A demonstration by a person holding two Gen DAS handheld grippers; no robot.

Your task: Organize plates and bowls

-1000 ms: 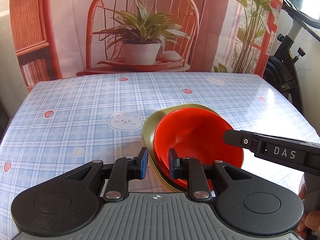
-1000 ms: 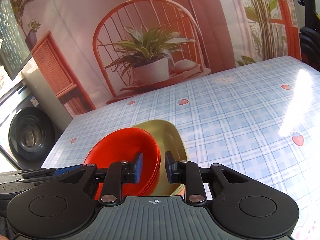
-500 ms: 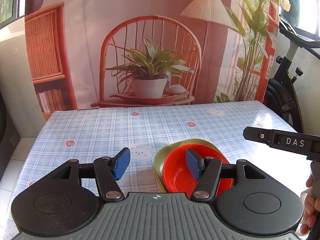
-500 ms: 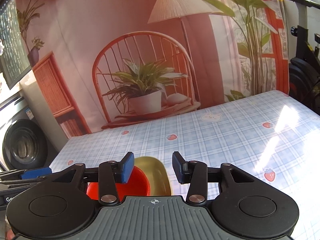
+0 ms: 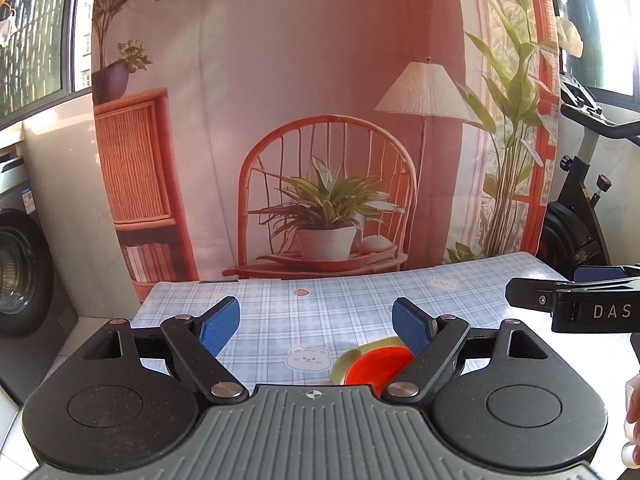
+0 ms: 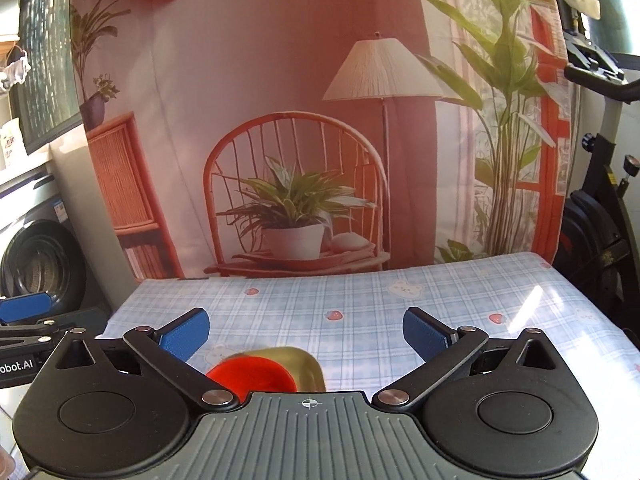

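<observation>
Left gripper (image 5: 316, 326) hung wide open and empty, lower centre of its frame. The red bowl (image 5: 378, 368) sat nested in the olive plate (image 5: 340, 364) on the checked tablecloth (image 5: 320, 308), lower right of centre. Right gripper (image 6: 306, 330) gaped wide too, holding nothing.

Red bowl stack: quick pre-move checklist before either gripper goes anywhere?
1. Left gripper empty, jaws wide apart: ok.
2. Right gripper empty, jaws wide apart: ok.
3. Red bowl nested inside the olive plate: ok.
4. Both grippers raised clear of the stack, nothing touching it: ok.
5. More dishes left to sort on the checked tablecloth: none visible, but near edge is hidden by the gripper bodies, cannot tell.
6. Stack sits flat, not tilted: mostly hidden, cannot tell.
</observation>
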